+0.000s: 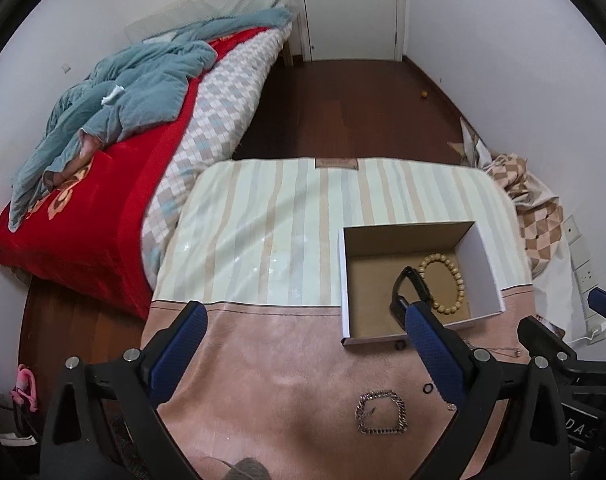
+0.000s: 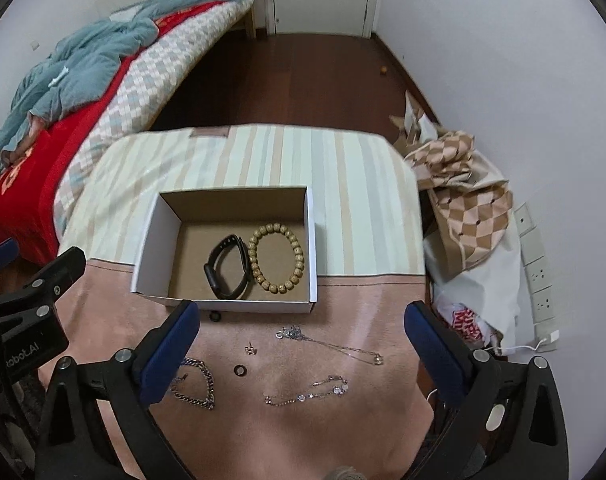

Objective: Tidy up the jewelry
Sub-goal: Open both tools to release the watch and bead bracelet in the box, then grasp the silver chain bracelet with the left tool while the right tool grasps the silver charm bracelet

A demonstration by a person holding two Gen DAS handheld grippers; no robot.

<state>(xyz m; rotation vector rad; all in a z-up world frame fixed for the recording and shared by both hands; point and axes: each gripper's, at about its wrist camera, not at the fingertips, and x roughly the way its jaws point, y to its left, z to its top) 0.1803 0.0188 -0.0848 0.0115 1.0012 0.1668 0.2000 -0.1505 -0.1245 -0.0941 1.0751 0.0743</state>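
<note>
Big picture first: a striped and pink cloth covers the work surface, and on it sits the open cardboard box holding a black band beside a wooden bead bracelet. In front of the box lie a silver chain bracelet, a thin necklace, a jewelled chain, a dark ring and a tiny earring. Both the left gripper and right gripper hover spread wide, holding nothing.

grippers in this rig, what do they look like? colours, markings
Both match: left gripper and right gripper have black plastic linkage frames, silver pivot bolts and textured blue finger pads. White lettering, partly legible, marks the left gripper's black body.
</note>
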